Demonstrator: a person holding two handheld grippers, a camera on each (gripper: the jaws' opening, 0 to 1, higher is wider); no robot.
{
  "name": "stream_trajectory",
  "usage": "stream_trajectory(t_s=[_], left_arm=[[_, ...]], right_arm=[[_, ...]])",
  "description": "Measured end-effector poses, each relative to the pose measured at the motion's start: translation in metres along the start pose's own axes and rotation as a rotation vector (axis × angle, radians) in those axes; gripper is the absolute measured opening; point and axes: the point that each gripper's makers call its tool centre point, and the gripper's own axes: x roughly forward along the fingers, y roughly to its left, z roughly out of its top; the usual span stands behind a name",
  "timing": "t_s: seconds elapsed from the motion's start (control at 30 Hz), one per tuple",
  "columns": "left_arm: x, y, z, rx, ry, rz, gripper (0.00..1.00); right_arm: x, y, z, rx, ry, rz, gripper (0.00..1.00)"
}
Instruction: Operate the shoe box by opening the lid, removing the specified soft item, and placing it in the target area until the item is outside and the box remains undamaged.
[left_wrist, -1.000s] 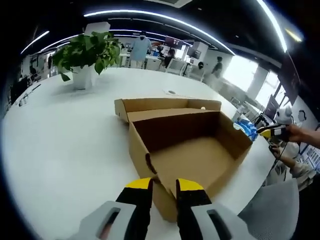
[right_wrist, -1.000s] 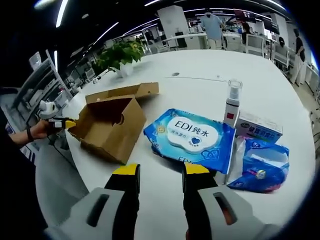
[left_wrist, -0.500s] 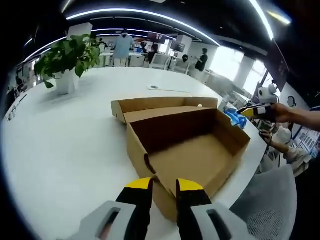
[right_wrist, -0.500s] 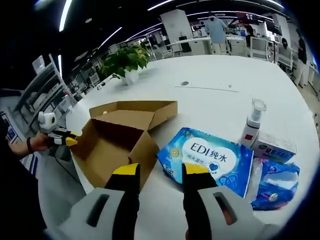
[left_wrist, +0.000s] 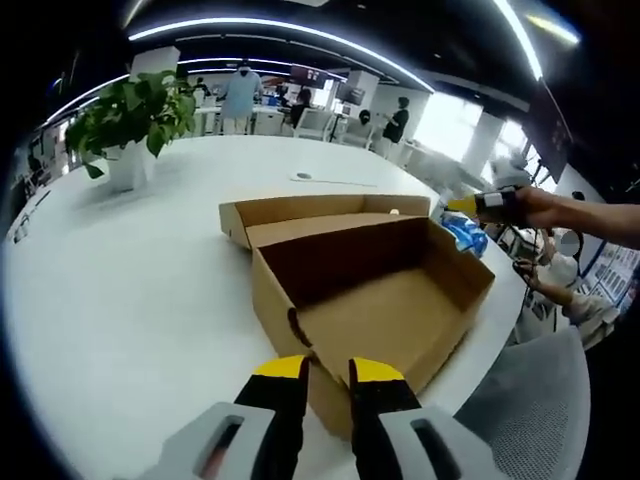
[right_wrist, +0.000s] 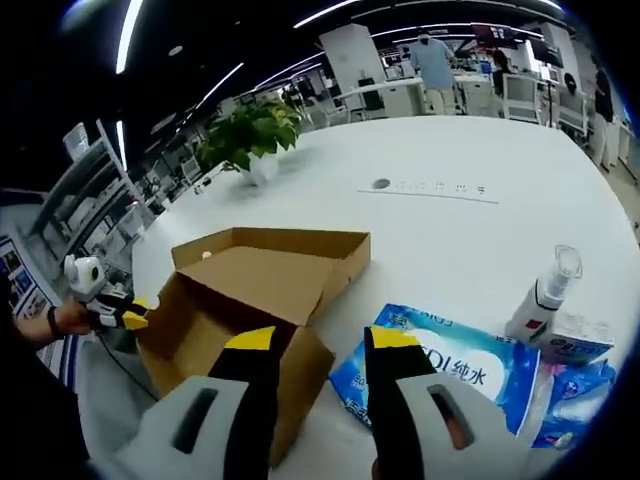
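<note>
My left gripper (left_wrist: 327, 368) parted, gripping nothing, near open brown cardboard box (left_wrist: 385, 300); right gripper (right_wrist: 320, 345) released above one blue wipes pack (right_wrist: 455, 370).

Open brown cardboard shoe box (left_wrist: 375, 300), lid flipped back flat, blue wipes pack (right_wrist: 440, 370) just beside

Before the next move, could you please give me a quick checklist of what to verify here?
1. Lid open: ok. The shoe box stands open with its lid folded back.
2. Soft item out: ok. The blue wipes pack lies on the white table beside the box.
3. Box interior: ok, bare cardboard in the left gripper view.
4. Box undamaged: cannot tell; no tear shows, but the outer sides are partly hidden.
5. Left gripper: ok, jaws apart, holding nothing, at the box's near corner.
6. Right gripper: ok, jaws apart, holding nothing.
</note>
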Motion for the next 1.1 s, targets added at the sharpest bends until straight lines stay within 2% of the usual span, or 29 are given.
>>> stream_trajectory(t_s=[0.33,0.5,0.8,0.97,1.1], left_arm=[[0.001,0.003,0.000,-0.022,-0.009,0.008,0.15],[0.003,0.005,-0.001,-0.033,-0.011,0.014,0.15],[0.003,0.007,-0.002,-0.060,-0.016,0.030,0.14],[0.003,0.008,-0.002,-0.079,-0.020,0.037,0.14],[0.004,0.008,-0.003,-0.093,-0.021,0.037,0.14]], right_arm=[[0.038,-0.007,0.023,0.063,-0.003,-0.027,0.31],[0.059,-0.013,0.034,0.127,-0.016,-0.044,0.31],[0.090,-0.030,0.033,0.161,0.008,-0.107,0.26],[0.097,-0.025,0.034,0.167,0.001,-0.130,0.22],[0.105,-0.020,0.030,0.168,0.031,-0.142,0.21]])
